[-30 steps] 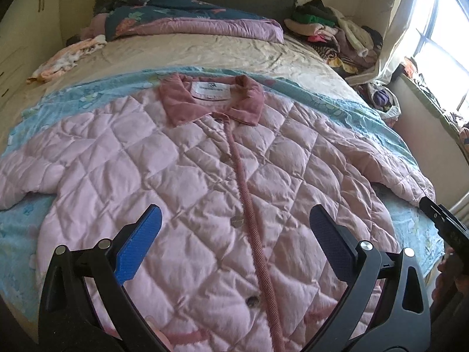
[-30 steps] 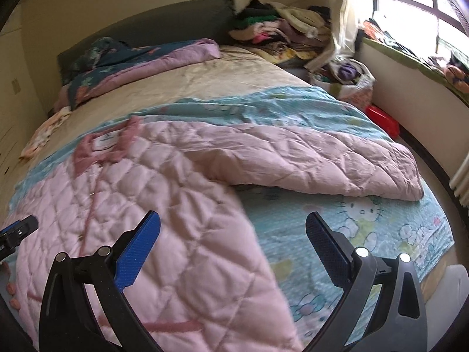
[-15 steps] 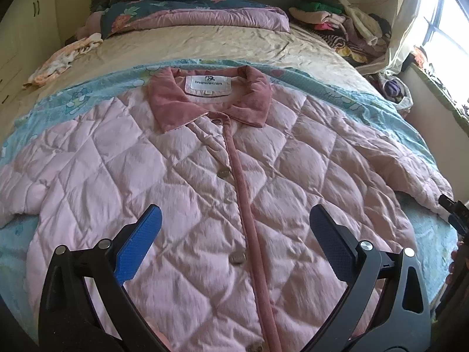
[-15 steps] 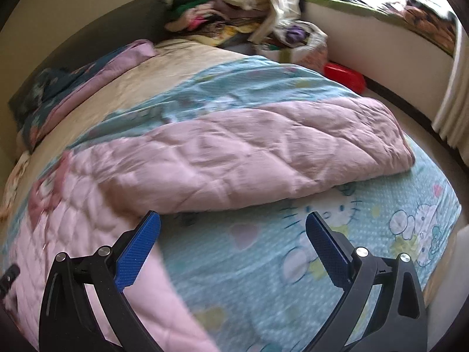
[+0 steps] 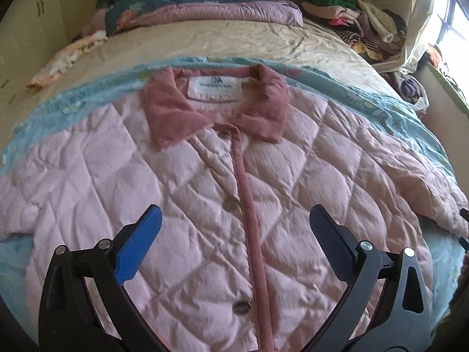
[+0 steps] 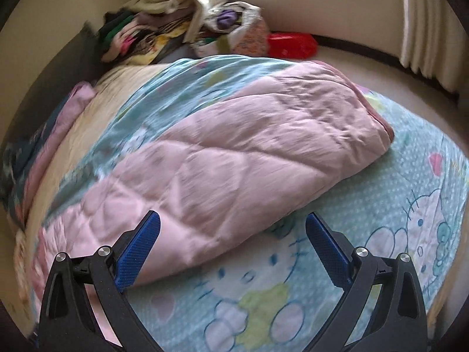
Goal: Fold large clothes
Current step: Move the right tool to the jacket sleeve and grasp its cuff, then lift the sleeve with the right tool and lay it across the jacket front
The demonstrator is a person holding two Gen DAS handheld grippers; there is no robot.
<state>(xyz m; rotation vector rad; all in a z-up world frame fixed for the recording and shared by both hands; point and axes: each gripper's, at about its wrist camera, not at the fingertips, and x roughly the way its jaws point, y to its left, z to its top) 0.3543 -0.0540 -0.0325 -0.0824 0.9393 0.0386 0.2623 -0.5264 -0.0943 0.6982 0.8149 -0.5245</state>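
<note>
A pink quilted jacket (image 5: 187, 193) lies flat and buttoned on a light blue cartoon-print sheet (image 5: 73, 108) on the bed, its darker pink collar (image 5: 176, 108) at the far end. My left gripper (image 5: 234, 234) is open and empty, hovering over the jacket's chest near the button strip (image 5: 249, 205). My right gripper (image 6: 233, 237) is open and empty, above the sheet (image 6: 322, 264) at the near edge of the jacket's right sleeve (image 6: 249, 152), which stretches out toward the bed's side.
A folded quilt (image 5: 205, 11) and a small garment (image 5: 67, 55) lie at the head of the bed. A heap of clothes (image 5: 357, 26) sits at the far right corner. A red object (image 6: 293, 44) lies on the floor by the wall.
The left gripper moved forward over the jacket toward the collar. The right gripper swung right and closed in on the right sleeve. Both stayed open.
</note>
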